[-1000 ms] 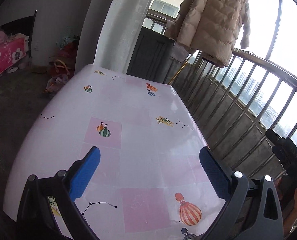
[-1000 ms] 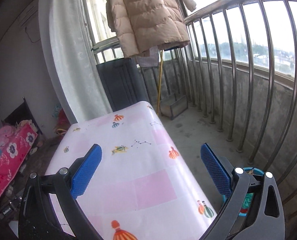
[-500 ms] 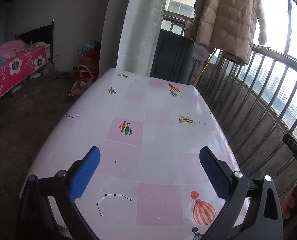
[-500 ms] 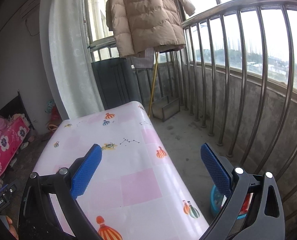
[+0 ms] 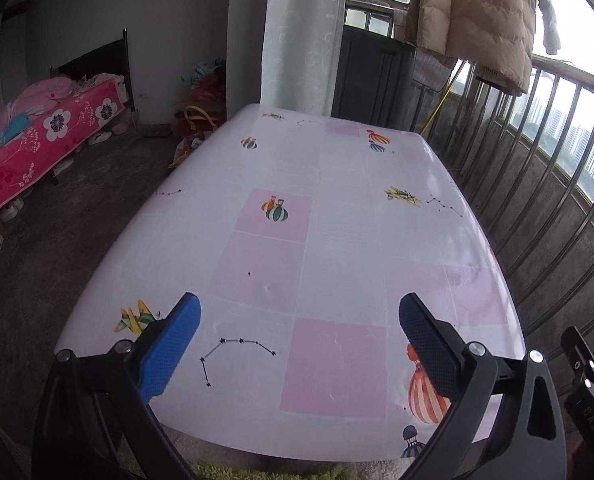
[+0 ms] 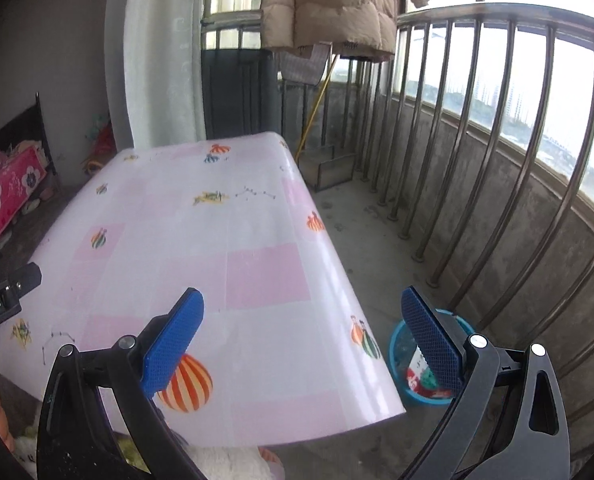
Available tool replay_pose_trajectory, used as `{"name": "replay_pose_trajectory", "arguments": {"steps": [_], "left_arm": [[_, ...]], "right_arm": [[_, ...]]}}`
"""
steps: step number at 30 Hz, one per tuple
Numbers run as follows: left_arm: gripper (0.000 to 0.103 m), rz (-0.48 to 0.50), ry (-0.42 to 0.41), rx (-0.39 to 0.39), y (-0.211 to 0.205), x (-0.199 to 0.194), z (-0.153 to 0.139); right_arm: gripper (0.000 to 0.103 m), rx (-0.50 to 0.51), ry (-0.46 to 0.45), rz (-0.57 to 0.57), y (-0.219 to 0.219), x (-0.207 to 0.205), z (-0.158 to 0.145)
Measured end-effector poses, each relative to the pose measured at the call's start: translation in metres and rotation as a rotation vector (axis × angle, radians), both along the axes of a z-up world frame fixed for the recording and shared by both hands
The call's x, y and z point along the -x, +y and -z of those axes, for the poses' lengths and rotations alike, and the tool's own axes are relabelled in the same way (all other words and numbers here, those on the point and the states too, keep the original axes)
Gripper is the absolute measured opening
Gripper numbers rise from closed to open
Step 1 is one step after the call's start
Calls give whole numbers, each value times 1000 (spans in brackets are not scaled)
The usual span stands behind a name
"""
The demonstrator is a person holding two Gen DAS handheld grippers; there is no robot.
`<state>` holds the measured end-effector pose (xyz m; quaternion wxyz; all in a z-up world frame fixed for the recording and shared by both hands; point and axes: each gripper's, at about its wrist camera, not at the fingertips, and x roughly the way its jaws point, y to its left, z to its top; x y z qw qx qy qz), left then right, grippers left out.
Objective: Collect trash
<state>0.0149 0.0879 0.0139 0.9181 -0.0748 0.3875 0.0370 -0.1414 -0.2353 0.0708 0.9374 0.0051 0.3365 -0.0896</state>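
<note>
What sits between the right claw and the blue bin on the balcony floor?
Right wrist view: nothing loose. The open right claw hovers over the table's near right corner; past that edge is bare concrete down to the blue bin, partly hidden by one finger.

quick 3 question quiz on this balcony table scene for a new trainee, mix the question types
1. True or false: the left gripper holds a piece of trash.
2. Where does the blue bin stand? A) on the table B) on the floor between the table and the railing C) under the bed
3. Fill in: the beige ____ hangs by the railing.

Key
1. False: both it and the right gripper are open and hold nothing.
2. B
3. jacket
</note>
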Motion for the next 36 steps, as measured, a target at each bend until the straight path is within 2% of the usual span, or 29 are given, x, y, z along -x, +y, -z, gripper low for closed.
{"name": "replay_pose_trajectory", "arguments": {"steps": [2,7,10,20,36], "left_arm": [[97,21,60,-6,-11,1,13],[97,106,129,-94,-38,3,30],[97,155,147,-128,-53,3,34],[97,263,146,-168,-91,1,33],[97,323,122,-179,-119,-1,27]], "right_arm": [[95,44,97,-4,2,-1,15],[95,30,204,35,-13,6,37],[95,26,214,80,-26,12,40],[95,13,238,181,-64,33,44],[95,-1,239,233,-88,48,42]]}}
